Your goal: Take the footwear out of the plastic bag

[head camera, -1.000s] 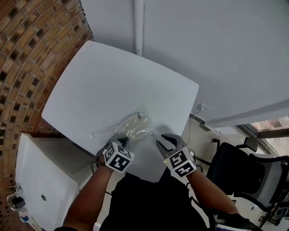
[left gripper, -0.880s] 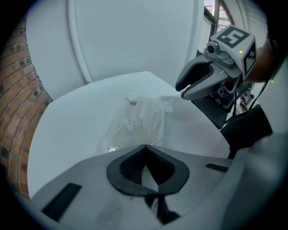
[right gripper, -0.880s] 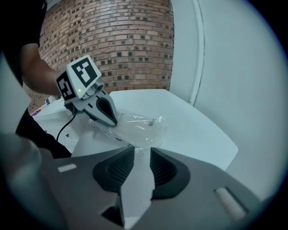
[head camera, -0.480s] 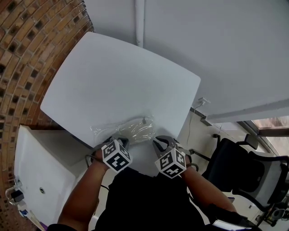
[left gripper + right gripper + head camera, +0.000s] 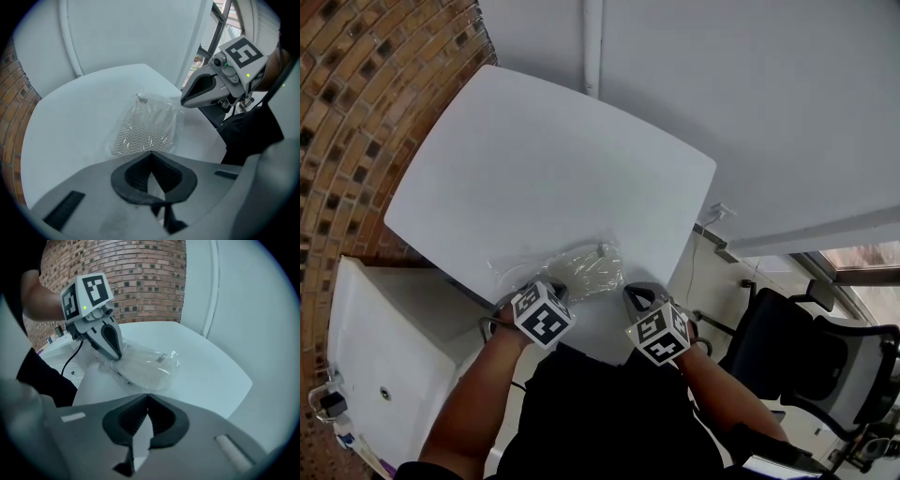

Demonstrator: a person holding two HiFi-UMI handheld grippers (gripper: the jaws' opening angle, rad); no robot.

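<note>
— Footwear [image 5: 586, 270] with a pale zigzag sole is lying sole-up inside the clear plastic bag [image 5: 508, 273], close to the near edge of the white rounded desk [image 5: 534, 159]. How are the jaws standing?

— The left gripper [image 5: 555, 289] is pinching the bag's film at its left end, with its jaws fully together. The right gripper [image 5: 636, 298] has just been closing its jaws at the opposite end. Now they are meeting on the film's edge, as far as I am seeing.

— Why at both ends?

— I am thinking one is anchoring the bag while the other is preparing to pull the film open. The footwear is not coming out yet.

— Is there room for moving?

— Yes. Beyond the bag the desk is offering much bare surface toward its far side. The near edge is lying just beside both grippers, so pulling toward the person is risking to drag the bag over it. The brick wall [image 5: 356, 112] on the left and the black office chair [image 5: 806, 356] on the right are standing well apart.
</note>
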